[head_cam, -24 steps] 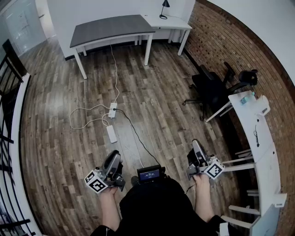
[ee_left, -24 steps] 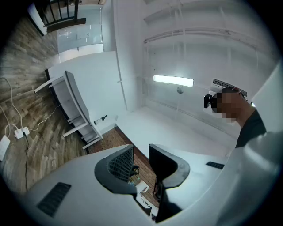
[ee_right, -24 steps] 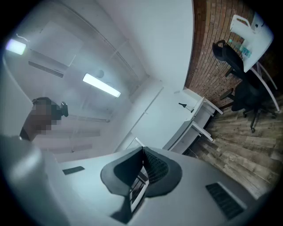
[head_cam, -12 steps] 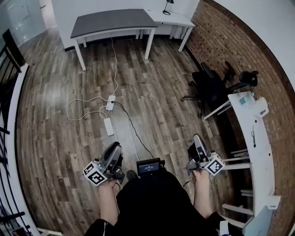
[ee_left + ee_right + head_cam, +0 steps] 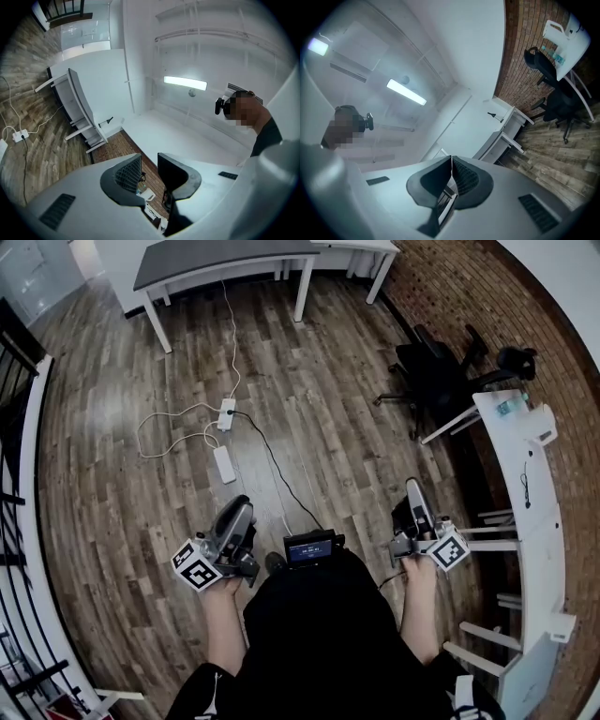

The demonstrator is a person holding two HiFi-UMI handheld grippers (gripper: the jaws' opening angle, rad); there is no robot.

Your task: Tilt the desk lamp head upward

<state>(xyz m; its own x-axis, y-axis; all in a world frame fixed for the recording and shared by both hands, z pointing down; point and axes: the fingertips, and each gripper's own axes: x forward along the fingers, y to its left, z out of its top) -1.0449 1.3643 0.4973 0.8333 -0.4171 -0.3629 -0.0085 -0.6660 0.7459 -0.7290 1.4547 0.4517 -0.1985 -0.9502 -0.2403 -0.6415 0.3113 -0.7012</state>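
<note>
your left gripper [image 5: 240,514] had its jaws partway apart, a modest gap with nothing in it; in the left gripper view [image 5: 149,165] only far-off room showed between the pads. your right gripper [image 5: 412,491] was fully closed, pads pressed together on nothing, as seen in the right gripper view [image 5: 451,165]. you held both low in front of your body, one in each hand, well apart, with a small screen device [image 5: 309,547] at your chest between them. both pointed forward over the wood floor [image 5: 328,409], touching nothing. ahead of the left gripper on the floor lay a white power strip [image 5: 226,411] and a second white block [image 5: 225,465], with cables [image 5: 169,432] looping round them. to your right stood a long white table [image 5: 525,474], with a black office chair [image 5: 436,371] beside it, near the brick wall [image 5: 450,277]. a black railing [image 5: 14,427] ran down the left edge. far ahead stood a grey-topped table [image 5: 216,254] with a white desk [image 5: 361,245] beside it, at the corner by the brick. the desk lamp [image 5: 107,121] stood on that white desk, well away from both grippers; the right gripper view also caught it [image 5: 492,114], and the head view cut it off. it was too small to read the head's angle.
</note>
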